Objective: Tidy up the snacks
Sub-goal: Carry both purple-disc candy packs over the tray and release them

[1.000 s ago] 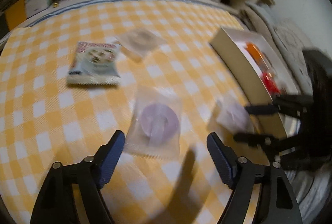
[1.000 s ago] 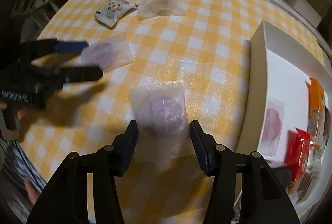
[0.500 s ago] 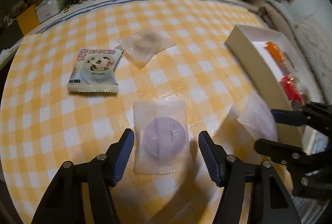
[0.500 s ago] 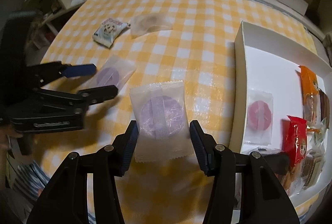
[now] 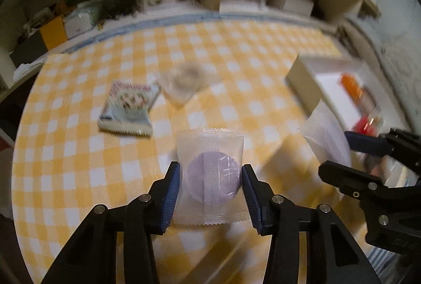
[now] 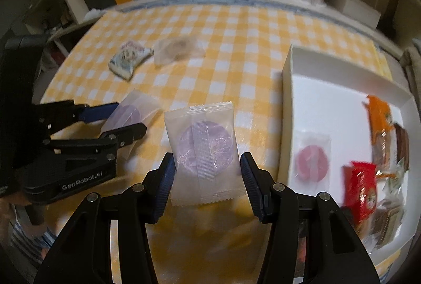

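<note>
Two clear packets with purple discs are off the cloth, one in each gripper. The left gripper [image 5: 210, 192] is closing its jaws, and its blue pads press the sides of the left purple packet [image 5: 211, 180]. The right gripper [image 6: 206, 185] is clamped on the right purple packet [image 6: 204, 150], which stands tilted between its pads. In the right wrist view the white box [image 6: 286, 105] has its near wall at about three o'clock, just beside the right gripper; inside lie a pink-disc packet [image 6: 311, 160], an orange wrapper [image 6: 379, 115] and a red wrapper [image 6: 361, 186], with bare floor toward twelve o'clock. The yellow checked tablecloth [image 6: 236, 47] is open from eleven to one o'clock, apart from a printed snack pouch [image 6: 129, 60] and a blurred clear packet [image 6: 176, 48] near ten o'clock. Shelves [image 6: 363, 5] with display cases line the far edge.
</note>
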`<state>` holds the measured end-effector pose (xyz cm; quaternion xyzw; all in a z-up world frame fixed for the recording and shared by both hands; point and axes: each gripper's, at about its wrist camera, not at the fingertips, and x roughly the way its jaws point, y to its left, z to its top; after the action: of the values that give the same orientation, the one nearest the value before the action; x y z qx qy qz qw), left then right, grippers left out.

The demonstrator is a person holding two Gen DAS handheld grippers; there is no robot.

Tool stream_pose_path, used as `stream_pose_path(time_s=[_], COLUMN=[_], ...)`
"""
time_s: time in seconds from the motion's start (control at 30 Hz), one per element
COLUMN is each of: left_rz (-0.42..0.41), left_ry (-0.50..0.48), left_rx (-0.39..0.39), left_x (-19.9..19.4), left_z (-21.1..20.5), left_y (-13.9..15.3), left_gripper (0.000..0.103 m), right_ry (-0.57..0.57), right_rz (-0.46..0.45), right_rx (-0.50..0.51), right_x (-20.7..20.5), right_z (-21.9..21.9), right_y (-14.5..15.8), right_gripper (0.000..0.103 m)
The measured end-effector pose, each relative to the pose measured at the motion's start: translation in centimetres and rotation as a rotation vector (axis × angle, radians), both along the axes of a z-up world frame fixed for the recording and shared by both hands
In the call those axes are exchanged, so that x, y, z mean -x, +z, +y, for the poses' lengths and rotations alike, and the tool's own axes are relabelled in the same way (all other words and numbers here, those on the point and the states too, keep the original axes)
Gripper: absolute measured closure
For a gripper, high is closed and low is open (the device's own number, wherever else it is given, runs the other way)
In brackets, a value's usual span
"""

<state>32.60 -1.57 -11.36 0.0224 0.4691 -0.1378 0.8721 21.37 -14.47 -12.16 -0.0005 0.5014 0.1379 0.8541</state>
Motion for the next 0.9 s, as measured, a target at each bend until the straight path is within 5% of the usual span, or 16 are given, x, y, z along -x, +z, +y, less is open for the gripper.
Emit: stream_pose_path(time_s=[0.53, 0.9], left_rz=[-0.204, -0.162], left_ry=[0.088, 0.041], left_rx=[0.167, 0.244], left_x=[4.1, 0.3], left_z=[-1.2, -7.8], left_y=[9.0, 7.8], left_gripper=[0.058, 0.058], right_ry=[-0.086, -0.235], right_rz=[-0.242, -0.261], right_rx=[-0.039, -0.043], right_x=[-0.2, -1.9], right_z=[-5.2, -12.7], right_y=[8.7, 8.8], right_gripper=[0.051, 0.051])
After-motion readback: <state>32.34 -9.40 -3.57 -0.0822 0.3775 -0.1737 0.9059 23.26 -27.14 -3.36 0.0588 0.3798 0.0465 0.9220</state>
